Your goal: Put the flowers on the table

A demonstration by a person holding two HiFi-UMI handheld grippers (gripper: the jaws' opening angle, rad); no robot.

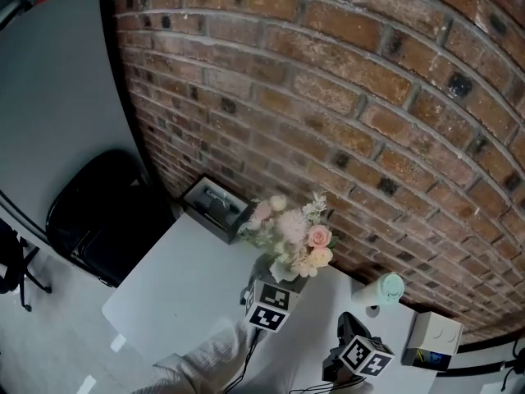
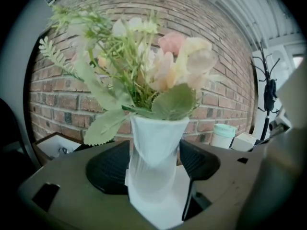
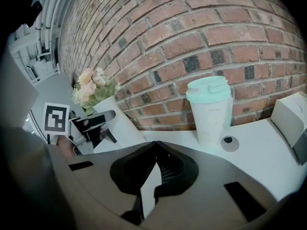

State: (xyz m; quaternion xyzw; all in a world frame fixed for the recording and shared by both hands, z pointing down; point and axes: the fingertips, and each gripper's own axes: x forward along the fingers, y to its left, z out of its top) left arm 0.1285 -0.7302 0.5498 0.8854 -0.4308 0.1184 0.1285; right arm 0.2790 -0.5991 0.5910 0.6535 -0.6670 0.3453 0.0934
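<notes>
A bunch of pale pink, cream and green flowers [image 1: 291,232] stands in a white twisted vase [image 2: 154,162]. My left gripper [image 2: 154,155] is shut on the vase body, one black pad on each side. In the head view that gripper [image 1: 279,290] is over the white table [image 1: 184,281], near its back edge by the brick wall. Whether the vase base touches the table is hidden. My right gripper [image 3: 156,145] is shut with nothing in it, to the right of the vase [image 3: 117,121] and low over the table.
A mint-lidded paper cup [image 3: 209,111] stands at the wall with a small round disc [image 3: 230,143] beside it. A white box [image 1: 435,339] sits further right. A black open box [image 1: 215,208] lies at the table's back left. A black chair [image 1: 102,216] stands left.
</notes>
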